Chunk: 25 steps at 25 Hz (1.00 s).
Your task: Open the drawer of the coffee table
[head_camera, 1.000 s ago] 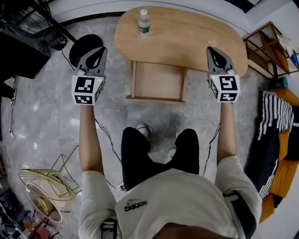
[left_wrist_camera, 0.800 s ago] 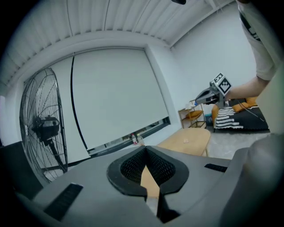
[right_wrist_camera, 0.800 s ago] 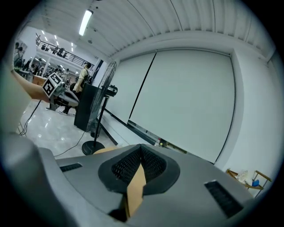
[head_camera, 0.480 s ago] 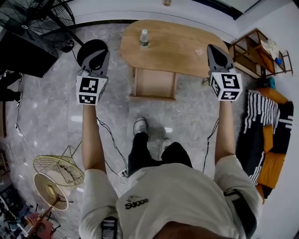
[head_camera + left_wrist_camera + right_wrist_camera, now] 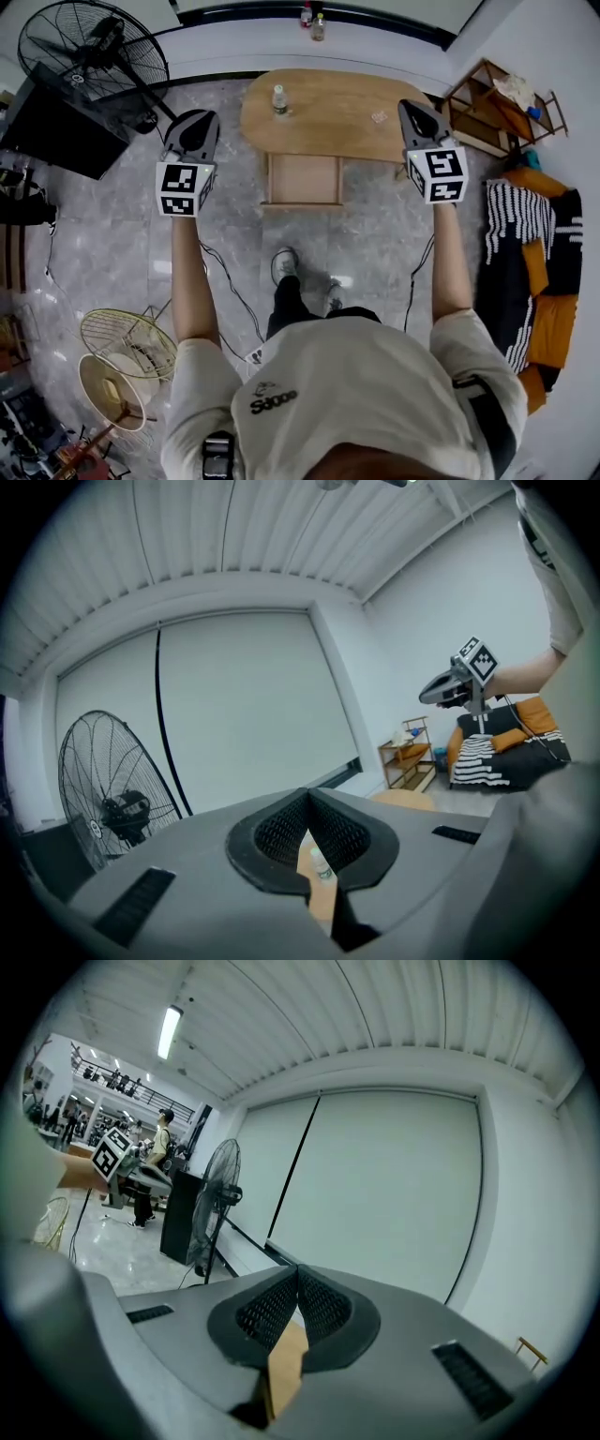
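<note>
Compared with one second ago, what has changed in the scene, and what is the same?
The person stood up from a crouch, and the left gripper and right gripper rose along, jaws shut, holding nothing. The coffee table now lies farther below. Nothing was taken or released. The drawer stays open, and the bottle stays on the tabletop.

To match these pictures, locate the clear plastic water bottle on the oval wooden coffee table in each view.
Head view: upper centre, the clear plastic water bottle stands at the oval wooden coffee table's left end.
Left gripper view: the bottle shows low centre, in the gap under the closed jaw tips.
Right gripper view: not in it.
Shared landmark: the black pedestal fan.
</note>
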Available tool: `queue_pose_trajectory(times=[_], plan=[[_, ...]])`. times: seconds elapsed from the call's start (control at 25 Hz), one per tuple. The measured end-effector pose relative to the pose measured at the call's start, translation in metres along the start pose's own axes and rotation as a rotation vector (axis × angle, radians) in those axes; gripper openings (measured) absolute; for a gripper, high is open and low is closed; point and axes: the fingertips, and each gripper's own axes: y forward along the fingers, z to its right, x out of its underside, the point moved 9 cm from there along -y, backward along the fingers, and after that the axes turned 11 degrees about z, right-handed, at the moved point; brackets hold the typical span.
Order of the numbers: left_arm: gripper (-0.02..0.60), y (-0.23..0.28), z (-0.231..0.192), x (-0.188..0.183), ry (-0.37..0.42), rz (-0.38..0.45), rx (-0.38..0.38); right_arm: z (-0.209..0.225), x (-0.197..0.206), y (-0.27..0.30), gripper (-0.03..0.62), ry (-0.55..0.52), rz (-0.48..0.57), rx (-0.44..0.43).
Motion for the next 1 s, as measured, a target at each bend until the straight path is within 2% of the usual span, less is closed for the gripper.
queue_pose_trajectory(times=[0.32, 0.52, 0.76, 1.0], plan=[[0.018, -0.045, 0.073, -0.051, -0.014, 0.005, -0.056, 0.02, -0.022, -0.09, 0.006, -0.001, 0.068, -0.022], [0.018, -0.077, 0.115, -0.077, -0.04, 0.009, -0.101, 0.035, -0.029, -0.141, 0.006, -0.035, 0.07, -0.043], [0.018, -0.11, 0.123, -0.111, -0.01, 0.041, -0.123, 0.034, -0.045, -0.176, 0.006, -0.054, 0.082, -0.025], [0.018, -0.148, 0.11, -0.119, -0.001, 0.068, -0.109, -0.004, -0.062, -0.192, 0.006, -0.032, 0.078, -0.029]])
